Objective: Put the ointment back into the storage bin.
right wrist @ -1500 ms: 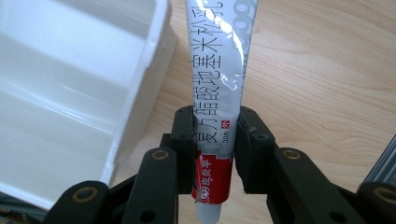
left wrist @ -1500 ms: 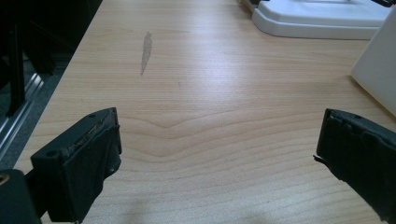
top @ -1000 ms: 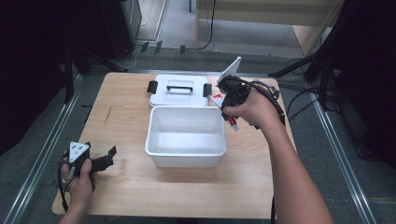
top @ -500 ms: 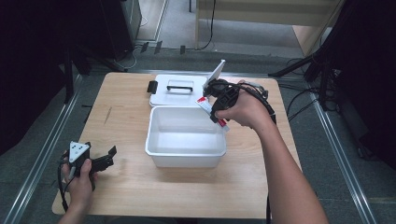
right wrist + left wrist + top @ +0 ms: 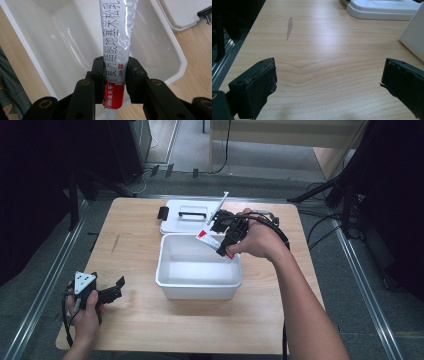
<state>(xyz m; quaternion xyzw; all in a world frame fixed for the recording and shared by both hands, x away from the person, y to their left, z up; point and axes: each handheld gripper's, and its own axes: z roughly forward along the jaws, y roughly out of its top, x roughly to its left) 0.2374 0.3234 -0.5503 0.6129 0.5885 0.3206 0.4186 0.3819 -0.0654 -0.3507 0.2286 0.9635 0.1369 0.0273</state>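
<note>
Above the white bin [image 5: 199, 268], the right gripper [image 5: 223, 242] clenches a tube [image 5: 115, 45] near its capped end, so releasing early could drop it outside, while the left gripper [image 5: 111, 291] idles agape.

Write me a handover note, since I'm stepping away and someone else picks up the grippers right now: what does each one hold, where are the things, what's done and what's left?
Right gripper: shut on the ointment tube, gripped near its red end, held over the open white box.
Left gripper: open, holding nothing, low over the table at its near left corner.
Box lid: off, lying flat on the table just behind the box.
Done: tube picked up and brought above the box.
Left: probably lower the tube into the box, which looks empty, and release it; the lid may go on afterwards.
</note>
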